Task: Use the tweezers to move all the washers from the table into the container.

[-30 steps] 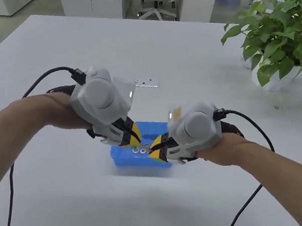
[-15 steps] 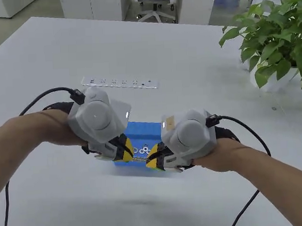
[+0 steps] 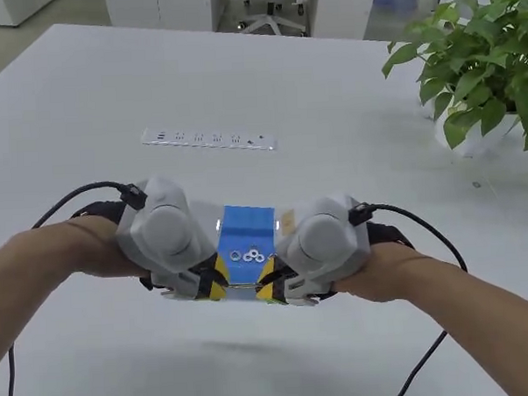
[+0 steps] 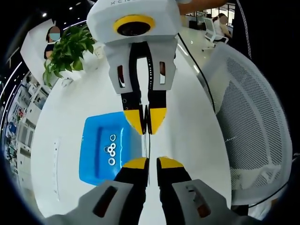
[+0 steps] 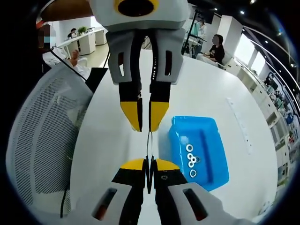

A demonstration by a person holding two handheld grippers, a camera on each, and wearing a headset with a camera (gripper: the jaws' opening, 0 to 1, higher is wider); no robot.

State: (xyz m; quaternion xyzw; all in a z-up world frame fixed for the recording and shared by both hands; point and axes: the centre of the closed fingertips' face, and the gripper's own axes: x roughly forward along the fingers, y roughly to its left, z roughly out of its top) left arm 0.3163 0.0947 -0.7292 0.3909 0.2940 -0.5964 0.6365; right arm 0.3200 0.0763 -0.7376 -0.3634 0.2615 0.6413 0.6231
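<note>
A blue container (image 3: 247, 221) sits on the white table with several washers (image 3: 249, 254) lying in it. At its near edge my left gripper (image 3: 217, 284) and right gripper (image 3: 268, 286) face each other tip to tip. A thin pair of metal tweezers (image 4: 147, 138) runs between them. In the left gripper view my left gripper (image 4: 152, 164) has its jaws closed around one end, and the right gripper (image 4: 147, 123) pinches the other end. In the right gripper view the right gripper (image 5: 149, 167) is shut on the tweezers (image 5: 149, 143), with the container (image 5: 213, 159) and washers (image 5: 191, 157) to the side.
A white power strip (image 3: 209, 139) lies beyond the container. A potted plant (image 3: 477, 57) stands at the far right of the table (image 3: 331, 116). A mesh office chair (image 4: 253, 117) is off the table's near edge. Cables trail from both grippers.
Both grippers have drawn back from above the container to its near edge, uncovering the washers inside. They still face each other closely.
</note>
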